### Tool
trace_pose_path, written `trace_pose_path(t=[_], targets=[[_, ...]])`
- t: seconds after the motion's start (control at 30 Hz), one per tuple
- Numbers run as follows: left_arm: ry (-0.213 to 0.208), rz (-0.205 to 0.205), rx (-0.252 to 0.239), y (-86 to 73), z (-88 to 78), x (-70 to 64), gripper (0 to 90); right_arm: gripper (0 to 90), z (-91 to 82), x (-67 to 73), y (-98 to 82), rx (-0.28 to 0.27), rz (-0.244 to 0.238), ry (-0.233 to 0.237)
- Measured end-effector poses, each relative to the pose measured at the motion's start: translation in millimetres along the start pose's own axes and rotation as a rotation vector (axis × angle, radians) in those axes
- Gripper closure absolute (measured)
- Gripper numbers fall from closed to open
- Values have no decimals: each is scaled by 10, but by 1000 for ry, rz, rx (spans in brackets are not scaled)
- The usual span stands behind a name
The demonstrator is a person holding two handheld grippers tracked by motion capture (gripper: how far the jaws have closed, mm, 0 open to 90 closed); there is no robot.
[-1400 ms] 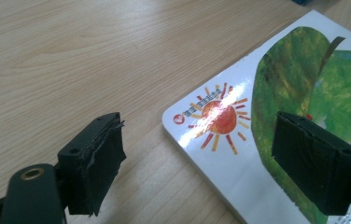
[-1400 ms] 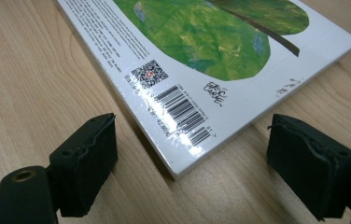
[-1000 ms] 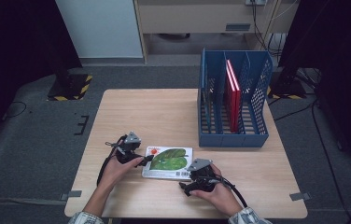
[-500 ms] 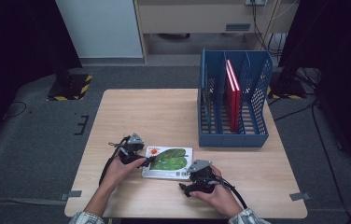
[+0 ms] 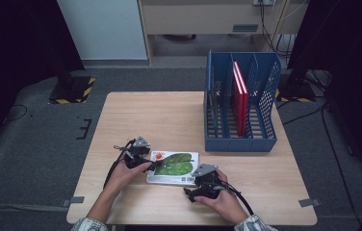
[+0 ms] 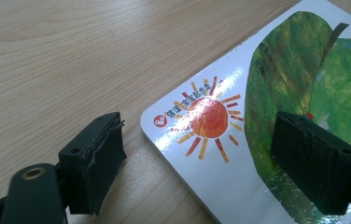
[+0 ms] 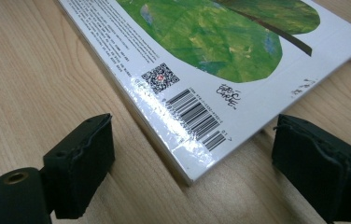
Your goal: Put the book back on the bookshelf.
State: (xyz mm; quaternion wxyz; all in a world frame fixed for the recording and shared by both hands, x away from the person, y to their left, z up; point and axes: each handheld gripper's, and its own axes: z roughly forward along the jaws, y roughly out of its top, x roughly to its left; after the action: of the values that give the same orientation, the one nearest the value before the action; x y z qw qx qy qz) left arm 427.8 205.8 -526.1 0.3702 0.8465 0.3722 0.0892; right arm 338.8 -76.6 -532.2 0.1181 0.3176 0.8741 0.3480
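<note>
A thin picture book [image 5: 174,166] with a green leaf and a red sun on its white cover lies flat near the table's front edge. My left gripper [image 5: 153,165] is at the book's left end and stands open. In the left gripper view the sun corner of the book [image 6: 211,116] lies between the jaws of my left gripper [image 6: 201,140], which have narrowed slightly without touching it. My right gripper [image 5: 198,186] is at the near right corner, open. The barcode corner of the book [image 7: 197,116] sits between the spread jaws of my right gripper [image 7: 194,144], which have just opened slightly.
A blue file rack [image 5: 239,143] stands at the table's back right with red books [image 5: 239,96] upright in a middle slot. The wooden table [image 5: 160,120] is bare between rack and book. Dark floor lies all round the table.
Both hands stay where they were beside the book, and the book has not moved.
</note>
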Motion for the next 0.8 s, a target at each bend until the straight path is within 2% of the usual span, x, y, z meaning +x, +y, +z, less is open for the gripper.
trace_pose_path(t=[0.1,0.53,0.6,0.73,0.8], targets=[[-19,-22,3,-12,3,6,176,102,14,14,6,1,4,1],[-24,-28,-8,-15,12,-12,180,101,-7,25,5,21,-16,12],[-27,-19,-2,-4,24,-39,174,100,-5,29,6,21,-15,13],[-26,-60,-7,7,7,-22,206,95,1,42,9,18,-8,6],[-27,-64,-10,12,-8,-18,221,75,8,57,13,22,-2,2]])
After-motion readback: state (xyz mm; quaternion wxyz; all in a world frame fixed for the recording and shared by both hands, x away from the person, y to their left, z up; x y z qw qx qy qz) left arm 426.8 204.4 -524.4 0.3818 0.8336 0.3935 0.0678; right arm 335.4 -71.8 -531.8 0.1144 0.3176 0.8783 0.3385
